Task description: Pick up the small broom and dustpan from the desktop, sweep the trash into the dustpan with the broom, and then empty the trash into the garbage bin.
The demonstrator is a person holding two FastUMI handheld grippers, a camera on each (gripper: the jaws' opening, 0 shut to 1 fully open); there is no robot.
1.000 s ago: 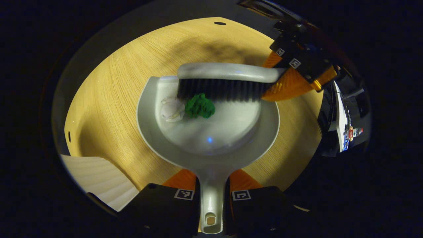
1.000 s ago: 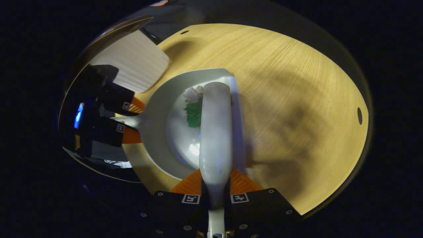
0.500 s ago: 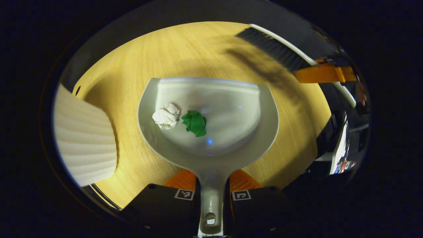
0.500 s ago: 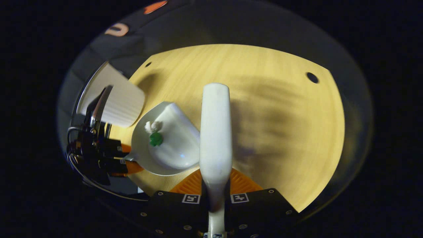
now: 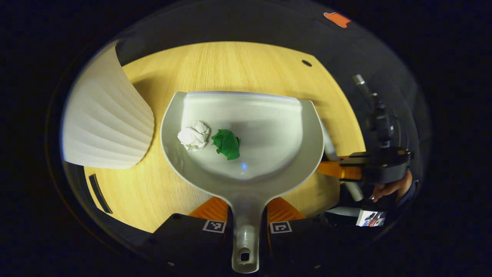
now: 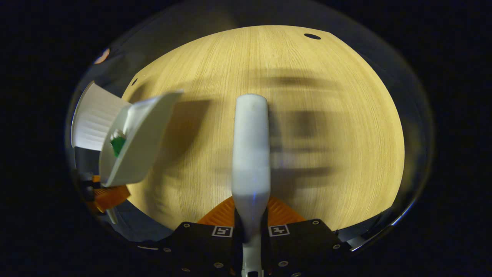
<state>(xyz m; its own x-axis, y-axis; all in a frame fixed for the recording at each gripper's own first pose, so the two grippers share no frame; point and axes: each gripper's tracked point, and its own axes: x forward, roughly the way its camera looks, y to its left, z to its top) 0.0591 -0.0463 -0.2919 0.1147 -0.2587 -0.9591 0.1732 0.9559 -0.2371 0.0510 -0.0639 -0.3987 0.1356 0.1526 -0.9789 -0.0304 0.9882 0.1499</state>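
My left tongs are squeezing shut on the pan by its thin handle. My right tongs are pinching the broom by its handle, and the broom is hanging over the desk.

I am guessing the pan is light, hard plastic and smooth inside. The white wad and the green wad are sitting in it, touching. They look like soft paper, so they could roll out if I am tipping too soon. The handle is the good place to hold.

The left gripper view is looking down into the pan, with the white bin just beside it. The right gripper view is showing the pan from the side, lifted off the desk, near the bin.
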